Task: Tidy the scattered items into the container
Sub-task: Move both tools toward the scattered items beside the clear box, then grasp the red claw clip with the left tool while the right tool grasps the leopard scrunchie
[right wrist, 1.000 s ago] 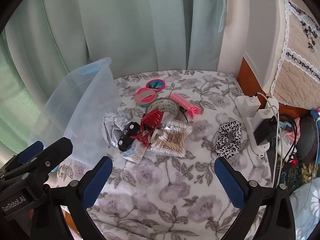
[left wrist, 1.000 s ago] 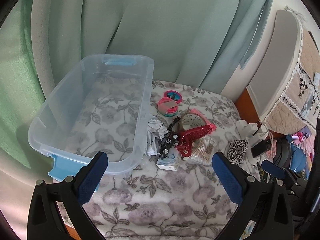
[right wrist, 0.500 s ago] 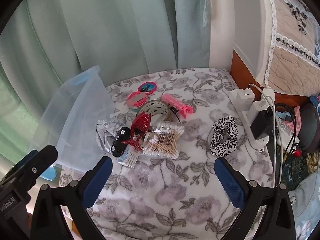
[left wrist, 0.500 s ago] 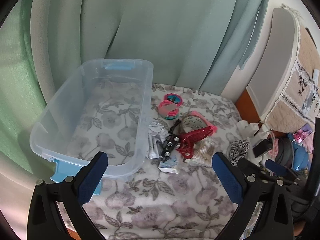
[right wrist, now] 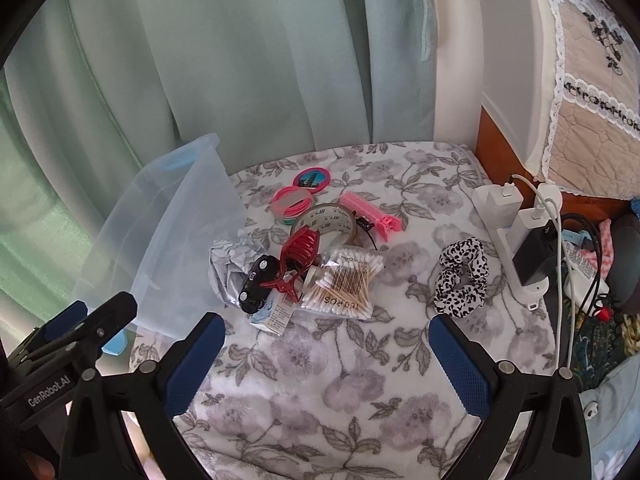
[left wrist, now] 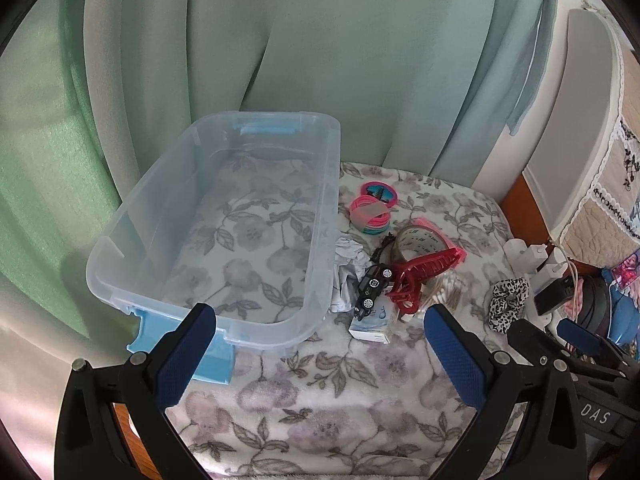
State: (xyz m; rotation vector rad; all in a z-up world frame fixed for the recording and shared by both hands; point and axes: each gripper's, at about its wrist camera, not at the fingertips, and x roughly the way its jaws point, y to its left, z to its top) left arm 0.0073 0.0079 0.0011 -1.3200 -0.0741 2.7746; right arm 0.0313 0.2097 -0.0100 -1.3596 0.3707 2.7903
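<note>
A clear plastic bin point(left wrist: 320, 216) with blue latches sits empty on the floral blanket, left of a heap of items. The heap holds a red claw clip point(right wrist: 298, 252), a black toy car point(right wrist: 256, 284), a cotton swab pack point(right wrist: 344, 280), a tape roll point(right wrist: 326, 220), crumpled paper point(right wrist: 226, 264), a pink comb clip point(right wrist: 370, 216), pink hair bands point(right wrist: 292, 204) and a small box point(right wrist: 274, 316). A black-and-white scrunchie point(right wrist: 462, 276) lies apart to the right. My left gripper point(left wrist: 320, 344) and right gripper point(right wrist: 326, 356) are both open and empty, short of the heap.
A round pink mirror point(right wrist: 312, 178) lies at the back. A white power strip with chargers and cables point(right wrist: 516, 236) runs along the right edge of the blanket point(right wrist: 320, 392). Green curtains point(left wrist: 320, 60) hang behind. Clutter lies on the floor at the right.
Both grippers have pulled back and risen a little, so the bin and heap look smaller and farther. Both stay open. No item has moved.
</note>
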